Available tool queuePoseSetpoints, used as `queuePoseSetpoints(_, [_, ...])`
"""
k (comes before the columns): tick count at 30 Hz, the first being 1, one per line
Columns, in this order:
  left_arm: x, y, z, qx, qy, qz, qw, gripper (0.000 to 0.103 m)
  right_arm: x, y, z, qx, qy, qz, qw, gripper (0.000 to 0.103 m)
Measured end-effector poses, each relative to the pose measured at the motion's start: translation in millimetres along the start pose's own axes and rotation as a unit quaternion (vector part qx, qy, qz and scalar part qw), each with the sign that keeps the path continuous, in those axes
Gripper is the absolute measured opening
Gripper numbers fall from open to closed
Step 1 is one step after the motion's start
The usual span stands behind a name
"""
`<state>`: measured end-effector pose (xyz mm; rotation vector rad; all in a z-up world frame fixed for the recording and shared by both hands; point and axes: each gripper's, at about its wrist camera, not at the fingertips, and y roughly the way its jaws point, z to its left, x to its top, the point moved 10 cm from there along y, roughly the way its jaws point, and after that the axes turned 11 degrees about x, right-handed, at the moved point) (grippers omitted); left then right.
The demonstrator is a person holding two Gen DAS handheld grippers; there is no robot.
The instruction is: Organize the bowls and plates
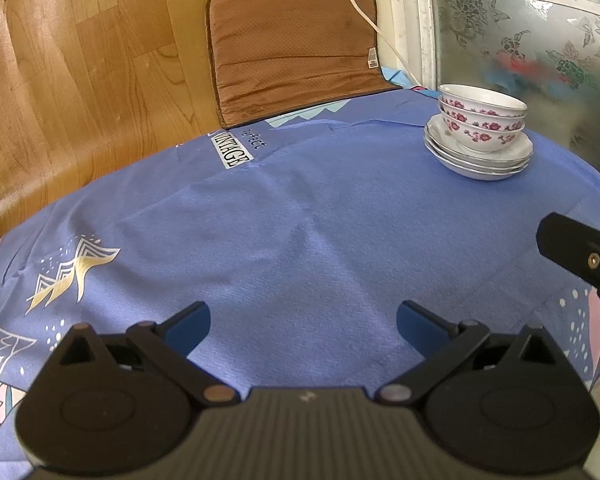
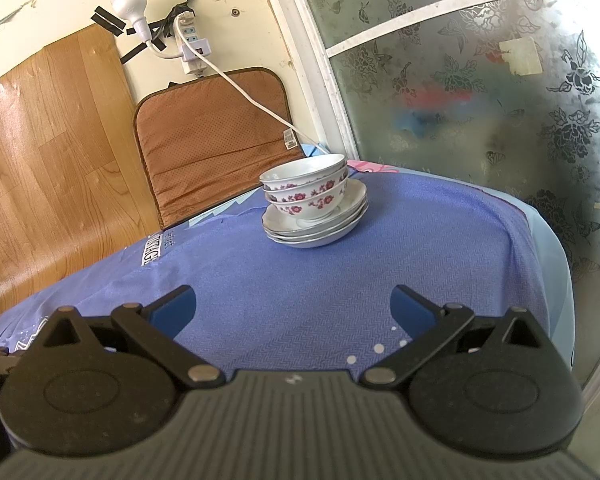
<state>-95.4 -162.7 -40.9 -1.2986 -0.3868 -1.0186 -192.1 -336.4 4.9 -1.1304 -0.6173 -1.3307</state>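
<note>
Looks done to us: bowls (image 2: 306, 190) nested on plates (image 2: 320, 228), far right on desk (image 2: 340, 288). Left gripper (image 1: 303, 322) & right gripper (image 2: 293, 305) jaws wide, empty.

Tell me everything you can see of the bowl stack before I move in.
The bowl stack is three nested white bowls, ceramic by the look, with pink-purple flower bands outside and plain white inside. It stands upright, the bottom bowl's foot resting on the top plate of a stack of white plates on the blue cloth, near the frosted window. Neither gripper touches it.
</note>
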Motion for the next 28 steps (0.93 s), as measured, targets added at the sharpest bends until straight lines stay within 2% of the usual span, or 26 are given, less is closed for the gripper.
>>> queuePoseSetpoints(18, [0.0, -1.6, -5.1, -0.002, 0.006, -0.002, 1.0000, 0.103, -0.2, 0.0, -0.4, 0.000, 0.000, 0.000, 1.000, 0.103])
queuePoseSetpoints(28, [13.5, -0.8, 0.3, -0.036, -0.010, -0.011, 0.9992, 0.103, 1.0, 0.5, 0.1, 0.000, -0.006, 0.000, 1.000, 0.103])
